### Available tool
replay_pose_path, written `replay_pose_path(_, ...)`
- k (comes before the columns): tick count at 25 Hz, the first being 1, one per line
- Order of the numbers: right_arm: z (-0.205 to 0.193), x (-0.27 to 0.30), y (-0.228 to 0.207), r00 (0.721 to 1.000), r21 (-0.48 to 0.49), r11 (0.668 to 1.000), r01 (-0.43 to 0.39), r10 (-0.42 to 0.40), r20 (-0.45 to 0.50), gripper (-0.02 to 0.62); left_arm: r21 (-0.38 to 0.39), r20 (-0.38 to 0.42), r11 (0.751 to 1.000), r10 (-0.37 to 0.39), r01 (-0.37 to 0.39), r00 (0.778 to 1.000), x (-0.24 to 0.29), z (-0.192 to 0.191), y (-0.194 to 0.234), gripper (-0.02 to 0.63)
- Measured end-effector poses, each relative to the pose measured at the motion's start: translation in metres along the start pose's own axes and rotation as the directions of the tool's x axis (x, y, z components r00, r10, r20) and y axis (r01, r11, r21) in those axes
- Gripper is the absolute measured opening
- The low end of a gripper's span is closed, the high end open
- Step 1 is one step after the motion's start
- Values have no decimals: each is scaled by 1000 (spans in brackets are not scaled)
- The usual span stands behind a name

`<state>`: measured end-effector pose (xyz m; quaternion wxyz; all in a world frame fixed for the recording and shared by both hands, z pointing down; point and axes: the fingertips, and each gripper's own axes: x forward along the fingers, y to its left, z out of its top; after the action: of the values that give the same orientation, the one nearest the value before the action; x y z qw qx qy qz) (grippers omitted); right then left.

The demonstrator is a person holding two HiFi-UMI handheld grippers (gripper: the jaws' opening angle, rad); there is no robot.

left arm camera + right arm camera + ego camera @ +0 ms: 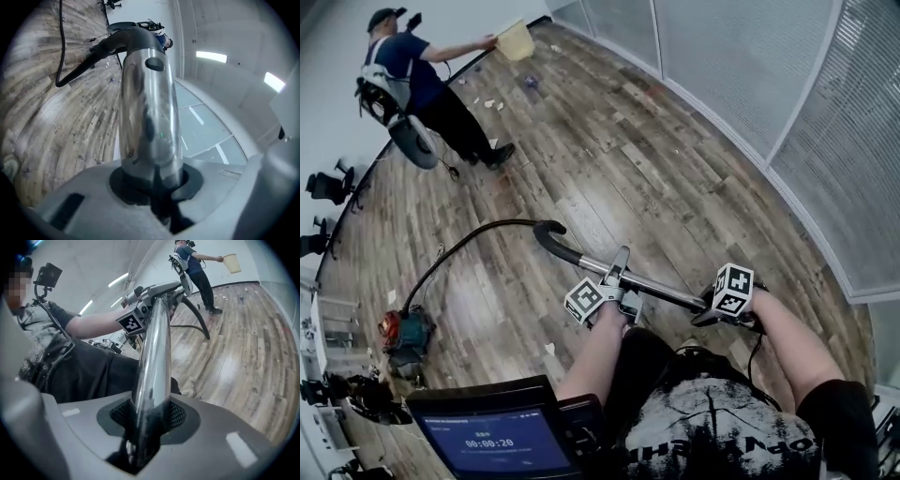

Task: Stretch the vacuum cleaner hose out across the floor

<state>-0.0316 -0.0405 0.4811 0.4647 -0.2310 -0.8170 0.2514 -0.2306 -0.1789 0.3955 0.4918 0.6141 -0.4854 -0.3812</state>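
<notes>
Left gripper (619, 281) and right gripper (712, 311) clamp the wand (666, 286) (hose (478, 234), vacuum (405, 333), person (422, 84) ahead).

Wood-plank floor (656, 178) carries the vacuum cleaner (405, 336), its black hose (455, 248) and scattered scraps (490, 103)

The lower edge of the head view cut off the dark tablet screen (492, 439), whose smaller print was illegible. The red and teal vacuum cleaner body (405, 333) was too small to show where the thin black hose (459, 248) joined it. The white marker cube (733, 291) hid the jaws of the right gripper (708, 316) there. In the left gripper view, the dark pads (121, 183) concealed the lower end of the shiny chrome metal tube (147, 117). Distant pale floor scraps (492, 103) were too small to identify.
</notes>
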Motion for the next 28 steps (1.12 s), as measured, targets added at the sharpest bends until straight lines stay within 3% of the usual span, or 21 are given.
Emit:
replay_pose_path(4, -8, -28, -19, 999, -22, 999, 37, -37, -6, 147, -33, 15, 999, -16, 16, 1000, 33, -11, -16, 52)
replay_pose_path(7, 1, -52, -49, 991, -26, 990, 136, -136, 10, 157, -10, 19, 999, 33, -33, 999, 60, -1, -10, 52)
replay_pose_path(10, 8, -77, -77, 966, -7, 966, 259, -259, 11, 179, -32, 21, 999, 33, -32, 999, 89, 4, -11, 52)
replay_pose_path(12, 12, -93, -95, 931, -51, 931, 361, -363, -34, 186, -18, 33, 997, 69, -69, 997, 103, 11, -7, 52)
replay_pose_path(15, 23, -120, -122, 833, -202, 835, 512, -539, -120, 176, -4, 60, 995, 99, -99, 993, 125, 19, -12, 52)
replay_pose_path(17, 31, -132, -133, 771, -293, 769, 568, -622, -139, 166, -7, 74, 994, 110, -110, 991, 137, 18, -18, 52)
replay_pose_path(19, 39, -142, -140, 739, -335, 730, 596, -661, -126, 153, -23, 89, 993, 119, -117, 989, 146, 12, -24, 52)
replay_pose_path(23, 46, -158, -145, 740, -354, 720, 597, -665, -106, 99, -56, 145, 988, 149, -142, 978, 154, -6, -31, 52)
replay_pose_path(28, 12, -185, -148, 798, -402, 761, 510, -593, -110, 86, -46, 225, 981, 194, -189, 955, 165, -41, -43, 55)
